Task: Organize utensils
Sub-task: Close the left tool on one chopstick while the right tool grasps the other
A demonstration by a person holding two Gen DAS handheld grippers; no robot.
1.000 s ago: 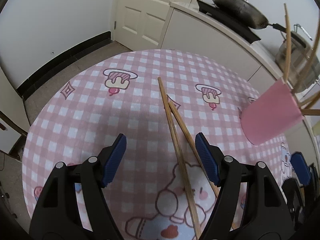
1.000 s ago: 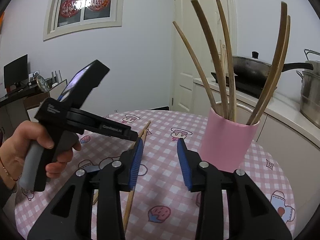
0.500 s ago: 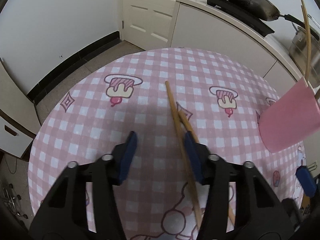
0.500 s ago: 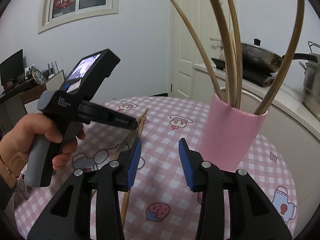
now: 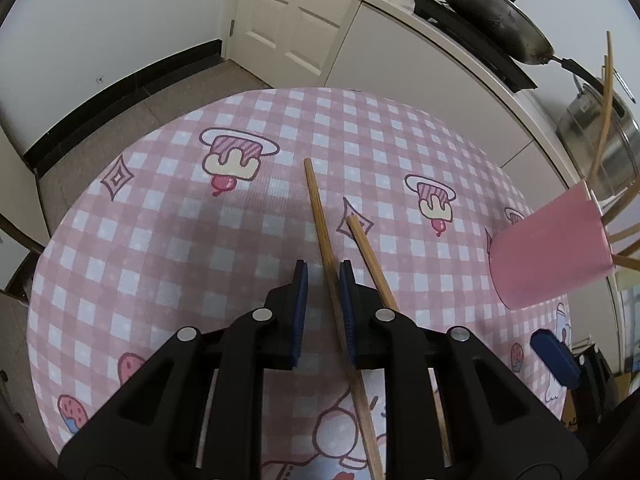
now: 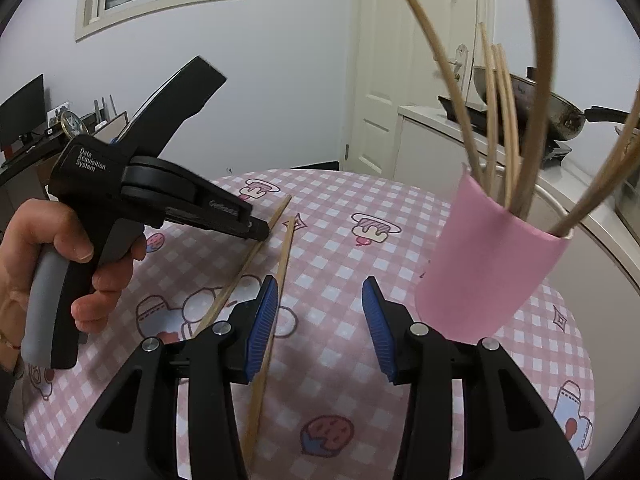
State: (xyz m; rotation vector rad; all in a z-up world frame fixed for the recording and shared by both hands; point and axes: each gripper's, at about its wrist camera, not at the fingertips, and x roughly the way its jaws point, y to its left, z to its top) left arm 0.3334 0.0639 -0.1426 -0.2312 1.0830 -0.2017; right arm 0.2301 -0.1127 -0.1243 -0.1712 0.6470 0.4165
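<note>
Left gripper [image 5: 323,276] jaws have just been closing, now narrow around the longer chopstick [image 5: 320,220]. Stick sits between the pads against the right one; gap shows on the left pad, so not clamped. Second chopstick [image 5: 366,248] lies just right of those jaws, outside them. Right gripper [image 6: 320,300] jaws have been opening, apart, nothing between; that chopstick passes under its left pad. Pink cup [image 6: 492,268] stands just right of the right gripper on the checked tablecloth [image 6: 340,208].

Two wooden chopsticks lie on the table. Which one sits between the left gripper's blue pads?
The longer chopstick, reaching farther up the cloth, runs between the left gripper pads. The shorter chopstick lies outside them, to the right.
</note>
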